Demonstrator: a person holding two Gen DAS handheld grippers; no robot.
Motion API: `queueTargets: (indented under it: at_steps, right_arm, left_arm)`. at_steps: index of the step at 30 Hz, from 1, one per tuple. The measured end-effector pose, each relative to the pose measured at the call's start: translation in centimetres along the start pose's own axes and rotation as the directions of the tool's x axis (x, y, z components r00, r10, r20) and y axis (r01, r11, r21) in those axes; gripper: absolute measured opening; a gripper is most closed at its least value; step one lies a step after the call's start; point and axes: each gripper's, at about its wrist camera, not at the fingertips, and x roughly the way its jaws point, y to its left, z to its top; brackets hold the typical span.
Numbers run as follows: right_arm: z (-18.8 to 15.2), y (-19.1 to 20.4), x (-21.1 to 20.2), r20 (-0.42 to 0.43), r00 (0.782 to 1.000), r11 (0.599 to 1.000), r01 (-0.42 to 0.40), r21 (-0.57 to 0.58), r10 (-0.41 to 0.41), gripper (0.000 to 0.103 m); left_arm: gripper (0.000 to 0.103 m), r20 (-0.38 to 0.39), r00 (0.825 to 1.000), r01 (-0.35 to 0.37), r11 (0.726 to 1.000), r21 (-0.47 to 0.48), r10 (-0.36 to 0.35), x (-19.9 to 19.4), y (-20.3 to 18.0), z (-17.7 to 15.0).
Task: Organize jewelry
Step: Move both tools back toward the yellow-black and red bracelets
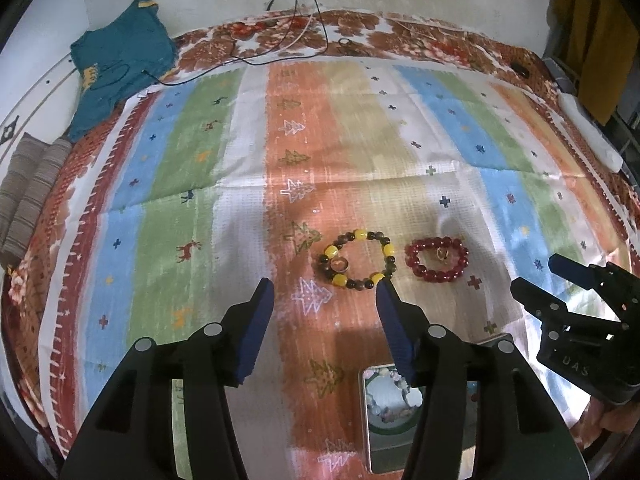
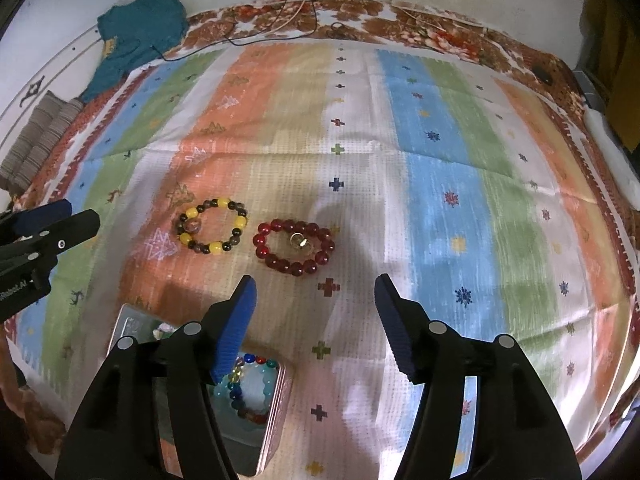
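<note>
A yellow and brown bead bracelet [image 1: 387, 249] [image 2: 222, 202] lies flat on the striped cloth with a ring [image 1: 340, 265] [image 2: 192, 225] inside its loop. To its right a red bead bracelet [image 1: 436, 278] [image 2: 296, 268] encircles a small gold piece [image 1: 441, 255] [image 2: 298, 240]. My left gripper [image 1: 325, 286] [image 2: 82, 211] hovers open just short of the yellow bracelet, its jaws empty. My right gripper [image 2: 316, 280] [image 1: 536, 272] hangs open and empty near the red bracelet. Under the grippers sits an open metal tin [image 1: 365, 420] [image 2: 276, 404] holding bead bracelets [image 2: 244, 384].
The striped cloth [image 1: 192, 160] covers a floral bedspread [image 1: 360, 28]. A teal garment [image 1: 120, 60] and black cables [image 1: 280, 48] lie at the back by the wall. Folded striped fabric [image 1: 28, 192] sits far left, and a white object [image 1: 588, 128] lies at the right edge.
</note>
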Motion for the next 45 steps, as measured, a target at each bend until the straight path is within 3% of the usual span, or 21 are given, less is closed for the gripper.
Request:
queueTargets:
  at_steps: [14,19,45]
  right_arm:
    - [1.0,-0.8,3.7,-0.084,0.996,1.0,0.023,0.01,-0.022,0.062]
    - [1.4,-0.7,4.8,-0.104,0.994,1.0,0.03,-0.006,-0.03,0.068]
    - [3.4,-1.6,9.9,-0.155,0.982,0.994,0.107,-0.037,-0.111,0.068]
  left_arm:
    - [0.059,-0.039,0.999,-0.001,1.0,0.02,0.001,2.9,0.1,1.2]
    - [0.061,-0.048,0.999,-0.005,1.0,0.027,0.006,3.7,0.0,1.6]
    - [0.061,-0.14,0.989,-0.035,0.998,0.057,0.043,10.0,1.0,3.0]
